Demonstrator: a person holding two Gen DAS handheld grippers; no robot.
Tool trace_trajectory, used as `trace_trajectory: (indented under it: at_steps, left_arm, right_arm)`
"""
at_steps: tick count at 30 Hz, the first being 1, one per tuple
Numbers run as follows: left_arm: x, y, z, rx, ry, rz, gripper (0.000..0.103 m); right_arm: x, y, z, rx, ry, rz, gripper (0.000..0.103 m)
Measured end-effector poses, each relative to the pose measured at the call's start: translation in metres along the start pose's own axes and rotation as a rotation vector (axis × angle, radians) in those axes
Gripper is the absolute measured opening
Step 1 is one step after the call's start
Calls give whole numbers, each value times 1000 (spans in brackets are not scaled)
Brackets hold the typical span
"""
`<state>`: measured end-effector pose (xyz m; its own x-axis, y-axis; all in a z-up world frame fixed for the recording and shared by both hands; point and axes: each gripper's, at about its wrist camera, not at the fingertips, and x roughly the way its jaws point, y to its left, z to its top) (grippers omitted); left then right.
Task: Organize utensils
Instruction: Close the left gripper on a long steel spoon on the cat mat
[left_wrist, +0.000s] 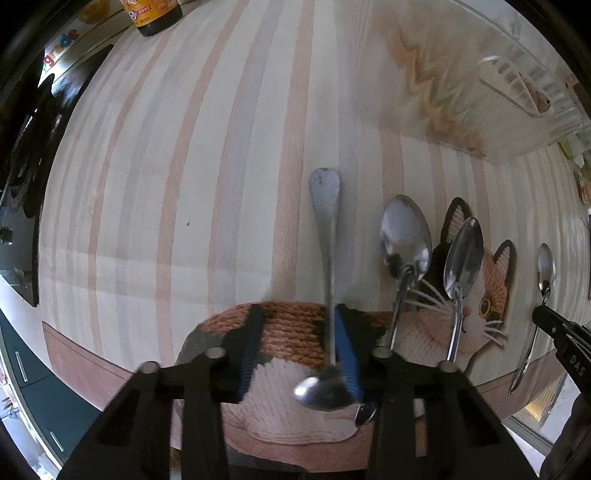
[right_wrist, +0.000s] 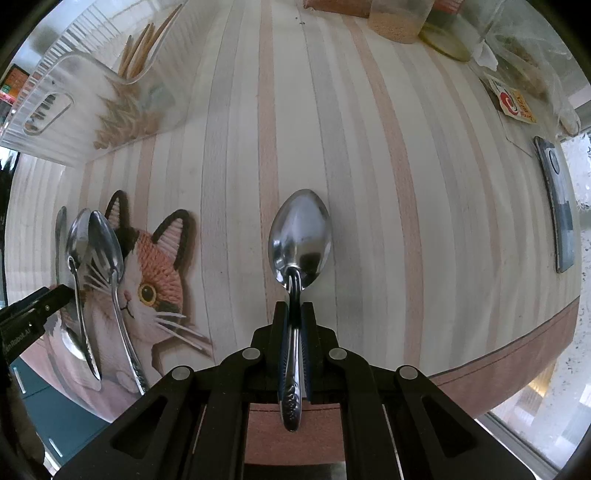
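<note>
The right claw (right_wrist: 294, 325) squeezes a big spoon (right_wrist: 300, 240) by its handle. The left claw (left_wrist: 299, 347) is open around a backwards spoon (left_wrist: 327, 258) on the worktop (left_wrist: 166, 166).

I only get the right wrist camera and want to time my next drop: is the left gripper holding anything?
Observer: No. The left gripper is open. A spoon sits between its fingers against one blue pad, bowl toward the camera.
Operator: What stands beyond that spoon on its side?
Observer: A dark bottle with an orange label, at the far left edge of the striped table.
</note>
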<state>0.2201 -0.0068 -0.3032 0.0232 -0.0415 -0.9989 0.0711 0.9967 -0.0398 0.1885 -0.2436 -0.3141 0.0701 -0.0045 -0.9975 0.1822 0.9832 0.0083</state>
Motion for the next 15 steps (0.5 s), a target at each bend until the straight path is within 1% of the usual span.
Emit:
trace_trajectory:
  at_steps: [3, 10, 15]
  left_arm:
    - [-3, 2, -1, 4, 1, -4, 4]
    - [-11, 19, -6, -5, 7, -11, 2]
    - [-22, 35, -10, -11, -7, 5, 2]
  right_arm:
    - [1, 1, 1, -6, 0, -7, 7]
    - [1, 1, -4, 11, -20, -6, 7]
    - [-2, 1, -10, 22, -31, 17, 4]
